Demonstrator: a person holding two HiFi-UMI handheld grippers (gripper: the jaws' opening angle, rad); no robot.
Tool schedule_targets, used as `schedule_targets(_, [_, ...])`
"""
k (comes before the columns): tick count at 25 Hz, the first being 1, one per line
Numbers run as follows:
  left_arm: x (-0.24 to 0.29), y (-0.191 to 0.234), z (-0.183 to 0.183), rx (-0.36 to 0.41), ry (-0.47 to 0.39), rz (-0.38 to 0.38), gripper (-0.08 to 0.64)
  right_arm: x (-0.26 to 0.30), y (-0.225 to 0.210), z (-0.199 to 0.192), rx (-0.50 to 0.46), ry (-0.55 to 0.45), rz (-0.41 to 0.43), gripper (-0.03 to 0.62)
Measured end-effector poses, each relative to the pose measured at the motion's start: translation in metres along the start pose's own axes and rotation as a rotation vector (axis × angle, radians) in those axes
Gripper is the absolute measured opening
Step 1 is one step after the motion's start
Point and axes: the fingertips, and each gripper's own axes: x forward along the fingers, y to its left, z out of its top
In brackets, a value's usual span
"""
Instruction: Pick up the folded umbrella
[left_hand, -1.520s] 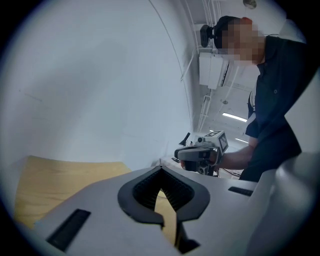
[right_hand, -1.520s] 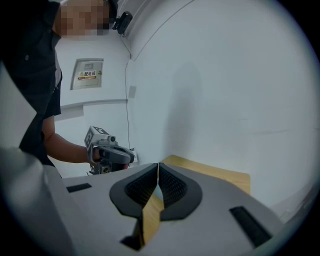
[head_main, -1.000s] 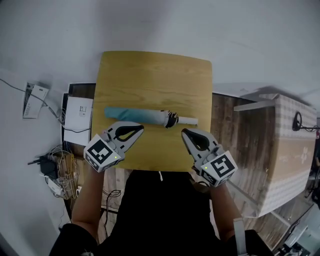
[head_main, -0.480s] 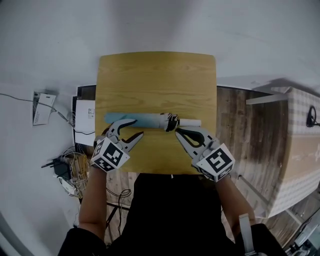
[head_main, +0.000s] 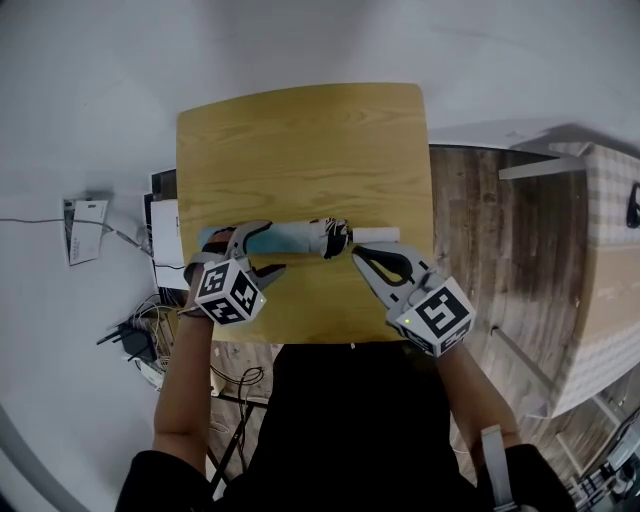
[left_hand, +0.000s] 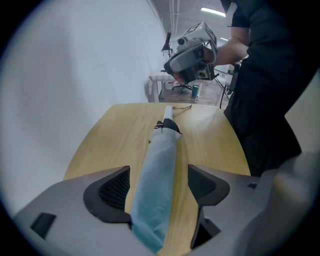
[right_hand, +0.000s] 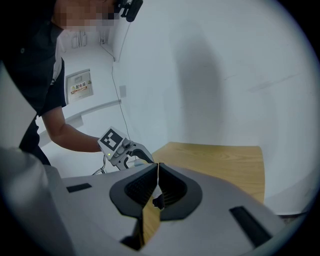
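Left tool (head_main: 272, 247) angled steeply down, jaws opening and already wide. They straddle the pale blue sleeve of the folded umbrella (head_main: 296, 235), and the pads are not pressing on it. Right tool (head_main: 362, 256) has its jaws together with nothing between them. Its tips sit just beside the umbrella's black strap and white handle end, on the near side; whether they touch cannot be told. The umbrella lies flat and crosswise on the wooden counter (head_main: 300, 140), in the near half, with its blue end close to the left edge. Bare wood runs from the umbrella to the far edge, and a narrower strip lies between it and the near edge. A cable tangle (head_main: 140, 335) lies on the floor off the left side.
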Motion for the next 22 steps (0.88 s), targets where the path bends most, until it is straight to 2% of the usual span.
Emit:
schedule_targets(8, [0.030,0.000,-0.007,0.083,0.074,-0.074,0.357,-0.001,-0.019,-0.007,0.037,0.004,-0.025,0.020])
schedule_targets(11, [0.036,0.001,-0.010,0.088,0.102,-0.097,0.357,-0.001,-0.025,-0.002,0.034,-0.024,-0.025,0.020])
schedule_targets(16, [0.043,0.004,-0.013,0.097,0.140,-0.112,0.356,-0.003,-0.042,-0.001,0.035,-0.003,-0.067,0.020])
schedule_targets(22, [0.050,0.003,-0.018,0.099,0.177,-0.129,0.353,-0.005,-0.045,-0.004,0.064,-0.022,-0.066,0.020])
